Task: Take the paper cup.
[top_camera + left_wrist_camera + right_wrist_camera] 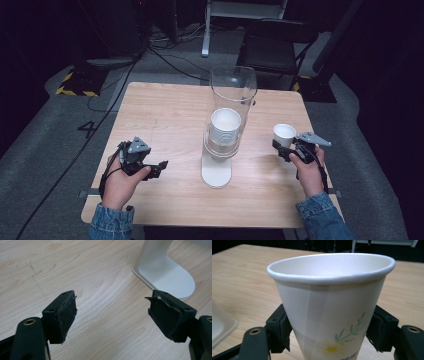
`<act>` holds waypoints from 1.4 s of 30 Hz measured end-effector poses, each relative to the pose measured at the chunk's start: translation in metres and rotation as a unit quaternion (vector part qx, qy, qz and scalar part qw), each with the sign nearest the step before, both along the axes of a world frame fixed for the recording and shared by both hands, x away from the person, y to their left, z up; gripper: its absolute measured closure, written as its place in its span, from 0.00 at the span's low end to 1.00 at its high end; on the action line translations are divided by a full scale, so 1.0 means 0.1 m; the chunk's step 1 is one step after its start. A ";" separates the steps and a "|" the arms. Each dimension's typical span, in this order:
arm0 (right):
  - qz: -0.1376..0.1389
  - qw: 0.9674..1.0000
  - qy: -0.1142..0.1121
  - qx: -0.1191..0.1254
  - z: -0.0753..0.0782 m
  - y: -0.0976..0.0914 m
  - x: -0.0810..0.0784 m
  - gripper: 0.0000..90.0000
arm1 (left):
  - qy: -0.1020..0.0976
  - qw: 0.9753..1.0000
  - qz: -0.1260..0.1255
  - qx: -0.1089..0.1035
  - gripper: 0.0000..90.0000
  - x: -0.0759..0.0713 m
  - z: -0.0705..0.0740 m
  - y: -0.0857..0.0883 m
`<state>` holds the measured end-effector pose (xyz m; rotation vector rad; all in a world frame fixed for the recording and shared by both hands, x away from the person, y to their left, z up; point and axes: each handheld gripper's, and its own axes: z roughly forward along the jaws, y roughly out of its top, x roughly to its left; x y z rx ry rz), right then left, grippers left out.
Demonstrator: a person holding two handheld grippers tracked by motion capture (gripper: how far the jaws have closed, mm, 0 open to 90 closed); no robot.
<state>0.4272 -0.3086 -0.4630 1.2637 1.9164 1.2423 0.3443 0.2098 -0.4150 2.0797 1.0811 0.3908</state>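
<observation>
The paper cup (329,305) sits upright between the right gripper's (289,146) pads, clamped at the table's (165,115) right side; the left gripper (112,315) hovers wide apart near the white dispenser base (162,272); more cups (225,127) are stacked in the clear tube (232,87).

The clear tube dispenser (226,120) stands mid-table (165,115), blocking the centre; bare wood lies open left and right.
</observation>
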 end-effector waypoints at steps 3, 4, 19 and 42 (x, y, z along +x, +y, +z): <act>-0.003 1.000 0.027 -0.008 -0.09 -0.05 0.05 0.33 | 0.003 1.000 0.000 -0.002 0.25 0.00 0.00 -0.01; -0.004 1.000 0.029 -0.011 -0.11 -0.06 0.07 0.33 | 0.003 1.000 0.000 -0.002 0.25 0.00 0.00 -0.01; -0.010 0.998 0.048 -0.031 -0.30 -0.10 0.12 0.32 | 0.004 1.000 -0.004 0.002 0.25 0.00 -0.01 -0.01; -0.003 0.999 0.025 -0.037 -0.16 -0.08 0.04 0.17 | 0.005 1.000 -0.007 0.003 0.25 0.01 -0.02 -0.02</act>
